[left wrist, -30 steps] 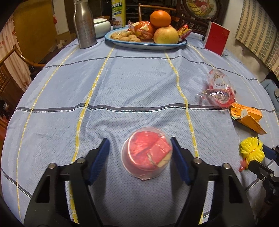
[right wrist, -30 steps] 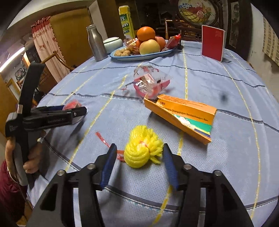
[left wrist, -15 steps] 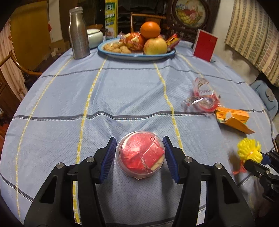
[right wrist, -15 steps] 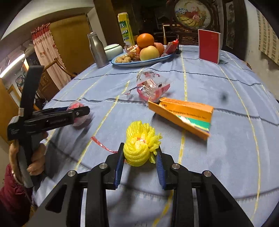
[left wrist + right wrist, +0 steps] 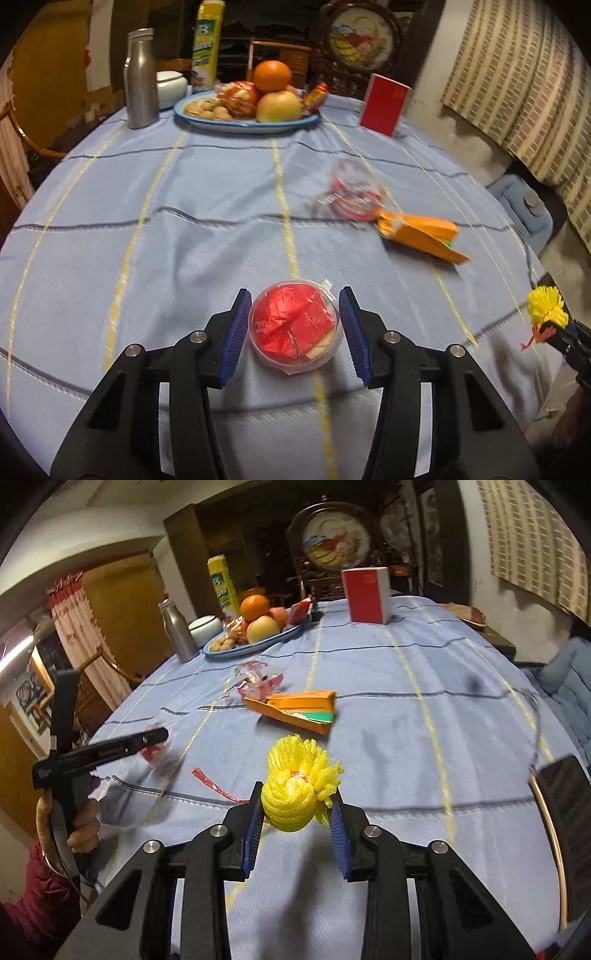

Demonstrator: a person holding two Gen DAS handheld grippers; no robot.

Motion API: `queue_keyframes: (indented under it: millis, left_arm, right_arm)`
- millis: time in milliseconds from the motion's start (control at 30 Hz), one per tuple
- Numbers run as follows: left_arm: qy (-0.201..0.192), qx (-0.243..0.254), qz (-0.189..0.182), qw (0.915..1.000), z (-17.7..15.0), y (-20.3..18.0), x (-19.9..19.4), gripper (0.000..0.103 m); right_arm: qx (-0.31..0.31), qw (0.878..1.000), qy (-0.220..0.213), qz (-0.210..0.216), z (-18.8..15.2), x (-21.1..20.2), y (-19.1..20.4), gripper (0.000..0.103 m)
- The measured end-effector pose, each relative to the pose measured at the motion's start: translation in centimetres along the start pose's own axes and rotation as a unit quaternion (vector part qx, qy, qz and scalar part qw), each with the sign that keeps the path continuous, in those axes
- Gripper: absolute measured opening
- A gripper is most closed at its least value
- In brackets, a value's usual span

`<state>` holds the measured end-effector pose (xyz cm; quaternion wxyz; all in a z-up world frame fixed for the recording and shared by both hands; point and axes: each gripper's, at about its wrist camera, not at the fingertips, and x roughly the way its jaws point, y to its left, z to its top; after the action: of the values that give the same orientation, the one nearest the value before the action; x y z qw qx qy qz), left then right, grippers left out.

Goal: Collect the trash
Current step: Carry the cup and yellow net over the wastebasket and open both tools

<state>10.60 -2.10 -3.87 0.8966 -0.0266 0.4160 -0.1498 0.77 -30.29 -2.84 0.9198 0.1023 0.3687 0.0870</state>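
Both pickups look like the step in hand. Nearest, the right gripper (image 5: 295,823) has its blue ribbed pads pinching a crumpled yellow foam fruit net (image 5: 297,792), soft and squashy, seemingly just clear of the pale blue striped tablecloth (image 5: 147,221). The left gripper (image 5: 293,330) has its pads hugging a clear round plastic cup stuffed with red foil wrappers (image 5: 294,328), touching or nearly so; I judge it gripped. Next, each load needs carrying to a bin, none visible. Farther off lie a torn orange cardboard box (image 5: 421,236) and a crinkly clear-and-red plastic wrapper (image 5: 349,192).
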Motion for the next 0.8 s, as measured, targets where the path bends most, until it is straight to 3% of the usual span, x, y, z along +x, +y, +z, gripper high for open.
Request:
queue_keyframes:
  millis: [433,800]
  left_arm:
    - [-0.006,0.073,-0.044,0.9964,-2.4,-9.1,-2.4,0.049]
    - [-0.032,0.135,-0.111,0.9841,-4.9,-17.8,-6.4,0.049]
  right_arm:
    - [0.042,0.998,-0.046,-0.024,-3.3,-6.6,-4.4,0.033]
    - [0.072,0.992,-0.088,-0.062,-7.9,-13.6,-7.6,0.033]
